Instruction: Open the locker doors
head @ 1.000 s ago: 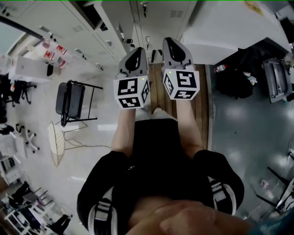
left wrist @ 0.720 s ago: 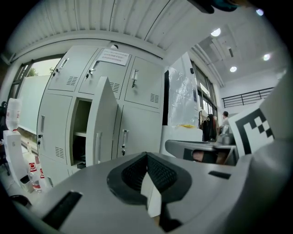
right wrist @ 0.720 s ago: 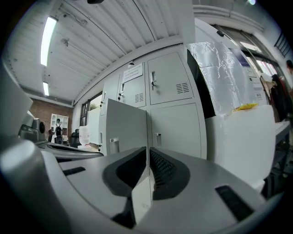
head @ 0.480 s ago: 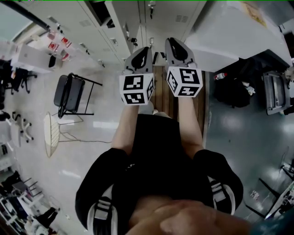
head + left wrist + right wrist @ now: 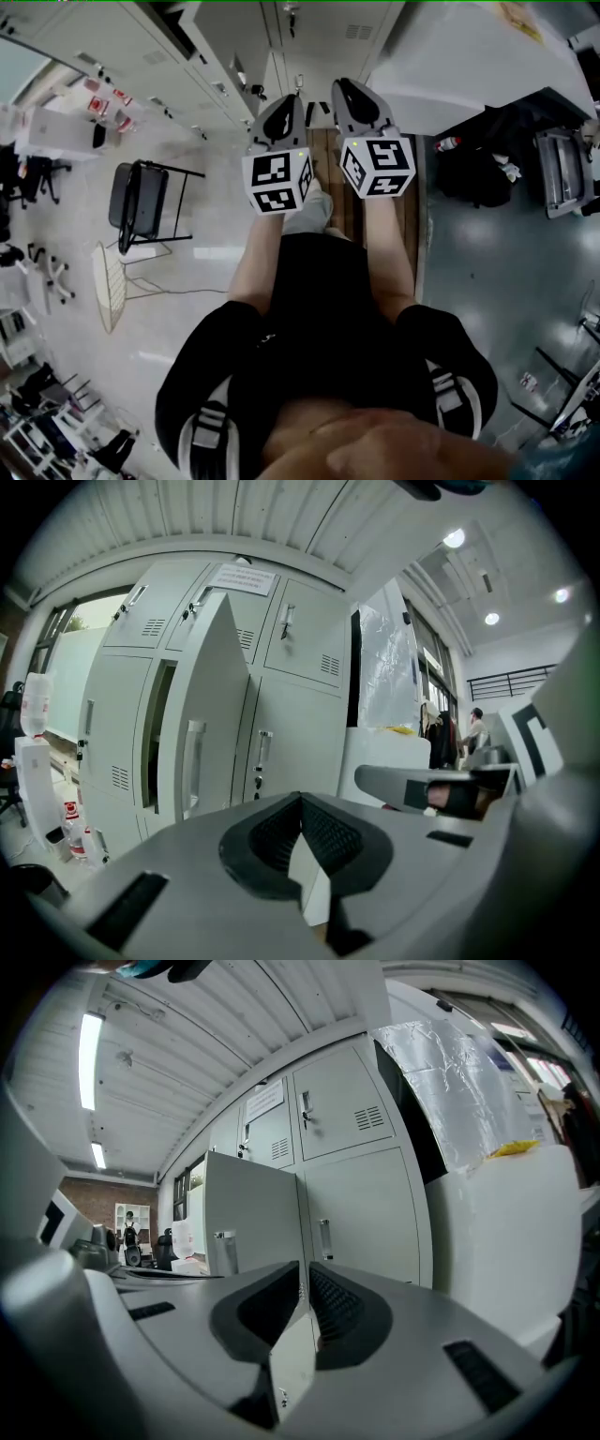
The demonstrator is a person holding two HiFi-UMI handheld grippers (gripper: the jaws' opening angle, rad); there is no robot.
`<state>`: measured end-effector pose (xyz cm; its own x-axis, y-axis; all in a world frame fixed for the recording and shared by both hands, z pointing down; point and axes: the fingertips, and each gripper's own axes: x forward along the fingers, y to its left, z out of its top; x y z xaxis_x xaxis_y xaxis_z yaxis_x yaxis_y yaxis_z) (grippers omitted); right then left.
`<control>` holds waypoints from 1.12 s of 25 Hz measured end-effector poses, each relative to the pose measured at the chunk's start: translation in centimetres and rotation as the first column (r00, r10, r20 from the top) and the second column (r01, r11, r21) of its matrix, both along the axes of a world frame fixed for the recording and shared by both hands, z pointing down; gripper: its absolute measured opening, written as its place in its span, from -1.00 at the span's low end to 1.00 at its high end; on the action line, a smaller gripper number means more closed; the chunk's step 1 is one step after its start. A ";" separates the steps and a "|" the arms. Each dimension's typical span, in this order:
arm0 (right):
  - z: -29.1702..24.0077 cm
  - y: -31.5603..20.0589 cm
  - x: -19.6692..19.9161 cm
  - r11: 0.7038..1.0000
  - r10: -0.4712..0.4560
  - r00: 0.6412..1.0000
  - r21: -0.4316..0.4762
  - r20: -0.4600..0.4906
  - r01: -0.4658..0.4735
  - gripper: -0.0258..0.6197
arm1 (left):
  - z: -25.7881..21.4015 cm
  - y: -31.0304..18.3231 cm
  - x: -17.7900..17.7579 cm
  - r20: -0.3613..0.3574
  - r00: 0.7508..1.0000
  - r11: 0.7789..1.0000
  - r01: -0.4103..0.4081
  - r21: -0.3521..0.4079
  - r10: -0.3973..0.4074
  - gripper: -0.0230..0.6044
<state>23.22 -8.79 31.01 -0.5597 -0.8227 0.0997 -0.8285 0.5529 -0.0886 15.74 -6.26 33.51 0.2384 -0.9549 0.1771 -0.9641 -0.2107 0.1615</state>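
A row of grey lockers (image 5: 319, 37) fills the top of the head view. One lower door (image 5: 211, 705) stands swung out, its handle (image 5: 192, 761) facing me; the same open door (image 5: 253, 1213) also shows in the right gripper view. To its right, a door (image 5: 295, 733) with a handle (image 5: 264, 752) is closed. My left gripper (image 5: 284, 103) and right gripper (image 5: 345, 88) are held side by side, pointing at the lockers and short of them. Both are shut with nothing between the jaws. The left gripper (image 5: 300, 799) faces the closed door, and the right gripper (image 5: 305, 1274) faces the open door's edge.
A tall white covered unit (image 5: 478, 56) stands right of the lockers. A black folding chair (image 5: 141, 202) and a round wicker piece (image 5: 111, 281) are on the floor at left. A wooden floor strip (image 5: 412, 206) runs under the grippers, with a black bag (image 5: 478, 159) at right.
The person has stepped forward: a shoe now shows below the left gripper. Both grippers stay side by side and shut, shifted only slightly toward the lockers.
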 end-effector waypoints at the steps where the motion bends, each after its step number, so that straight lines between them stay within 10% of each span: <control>1: 0.1 -0.3 0.0 1.000 -0.008 1.000 -0.007 0.002 0.008 -0.82 | 0.1 -0.4 0.0 -0.002 1.000 1.000 0.005 -0.003 -0.005 -0.89; 28: 7.3 -17.2 -4.3 0.977 -0.110 0.990 -0.174 0.084 0.124 -0.71 | 4.0 -14.0 -1.2 0.001 0.998 0.994 0.064 -0.092 -0.064 -0.89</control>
<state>18.95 -25.98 38.32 -0.6623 -0.7236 0.1944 -0.7465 0.6154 -0.2529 14.51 -20.25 37.54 0.1776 -0.9478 0.2650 -0.9749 -0.1327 0.1788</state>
